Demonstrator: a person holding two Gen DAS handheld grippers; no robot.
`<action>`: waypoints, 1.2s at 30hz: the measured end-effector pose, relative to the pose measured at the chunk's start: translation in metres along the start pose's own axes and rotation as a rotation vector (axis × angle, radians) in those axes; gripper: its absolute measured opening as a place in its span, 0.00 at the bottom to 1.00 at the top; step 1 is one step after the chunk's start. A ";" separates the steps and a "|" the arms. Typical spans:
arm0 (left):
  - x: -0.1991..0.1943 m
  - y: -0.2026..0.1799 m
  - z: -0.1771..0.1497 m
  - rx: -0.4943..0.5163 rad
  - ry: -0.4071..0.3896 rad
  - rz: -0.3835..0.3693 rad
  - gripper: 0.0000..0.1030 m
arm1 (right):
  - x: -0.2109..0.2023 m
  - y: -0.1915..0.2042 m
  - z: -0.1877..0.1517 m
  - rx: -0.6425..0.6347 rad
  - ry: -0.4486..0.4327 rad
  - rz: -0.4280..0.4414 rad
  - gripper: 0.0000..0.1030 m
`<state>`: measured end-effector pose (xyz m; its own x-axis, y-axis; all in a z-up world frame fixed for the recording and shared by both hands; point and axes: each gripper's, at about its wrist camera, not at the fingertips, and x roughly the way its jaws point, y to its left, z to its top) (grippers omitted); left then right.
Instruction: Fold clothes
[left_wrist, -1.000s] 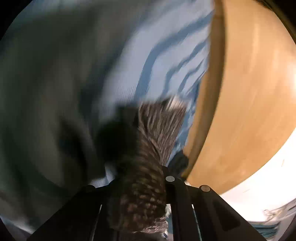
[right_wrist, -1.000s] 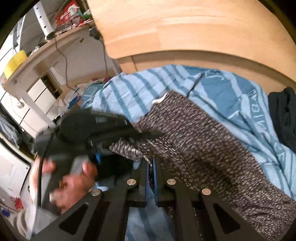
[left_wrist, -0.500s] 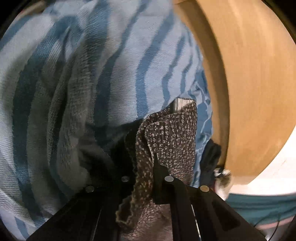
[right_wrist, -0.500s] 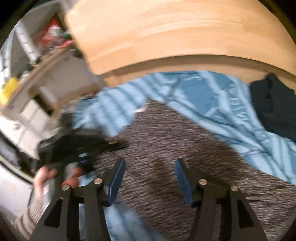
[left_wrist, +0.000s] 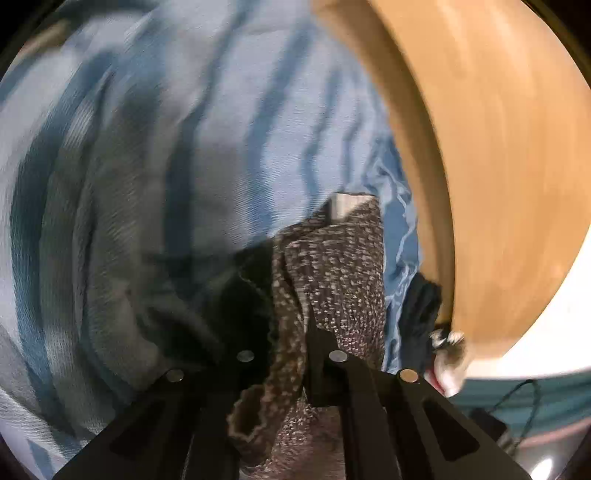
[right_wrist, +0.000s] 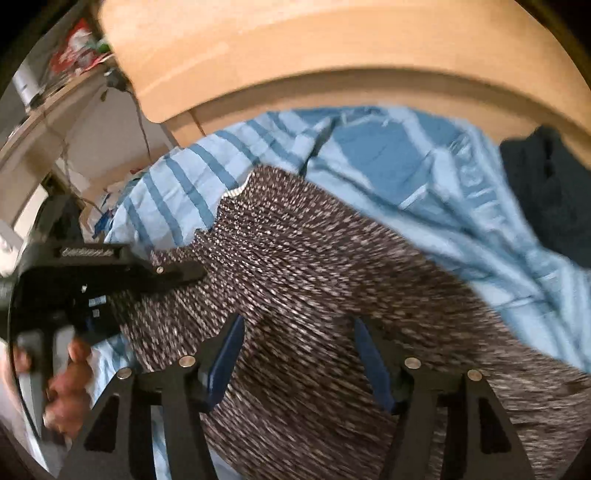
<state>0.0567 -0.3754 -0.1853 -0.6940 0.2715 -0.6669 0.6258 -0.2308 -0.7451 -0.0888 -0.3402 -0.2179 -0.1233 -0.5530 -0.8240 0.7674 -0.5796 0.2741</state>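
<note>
A dark speckled knit garment lies spread on a blue striped bedcover. My left gripper is shut on a bunched fold of the knit garment, whose edge hangs between the fingers. From the right wrist view the left gripper shows at the garment's left edge, held by a hand. My right gripper hovers open over the middle of the garment, nothing between its blue pads.
A wooden headboard curves behind the bed. A dark garment lies at the right by the headboard. A desk with clutter and cables stands at the left.
My right gripper has let go of the garment and opened, then moved over its middle. The left gripper keeps its hold and has shifted slightly along the bedcover.
</note>
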 end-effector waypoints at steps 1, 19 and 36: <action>0.000 0.002 0.000 -0.005 0.001 -0.001 0.30 | 0.006 0.002 0.000 0.000 0.012 0.007 0.63; 0.009 -0.136 -0.111 0.580 -0.054 0.050 0.06 | -0.078 -0.086 -0.065 0.259 -0.083 -0.109 0.62; 0.201 -0.207 -0.323 1.050 0.278 0.360 0.06 | -0.183 -0.218 -0.202 0.563 -0.061 -0.277 0.63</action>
<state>-0.0973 0.0292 -0.1625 -0.3505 0.1988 -0.9152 0.0746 -0.9682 -0.2389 -0.1062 0.0083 -0.2270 -0.3187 -0.3604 -0.8767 0.2548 -0.9234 0.2870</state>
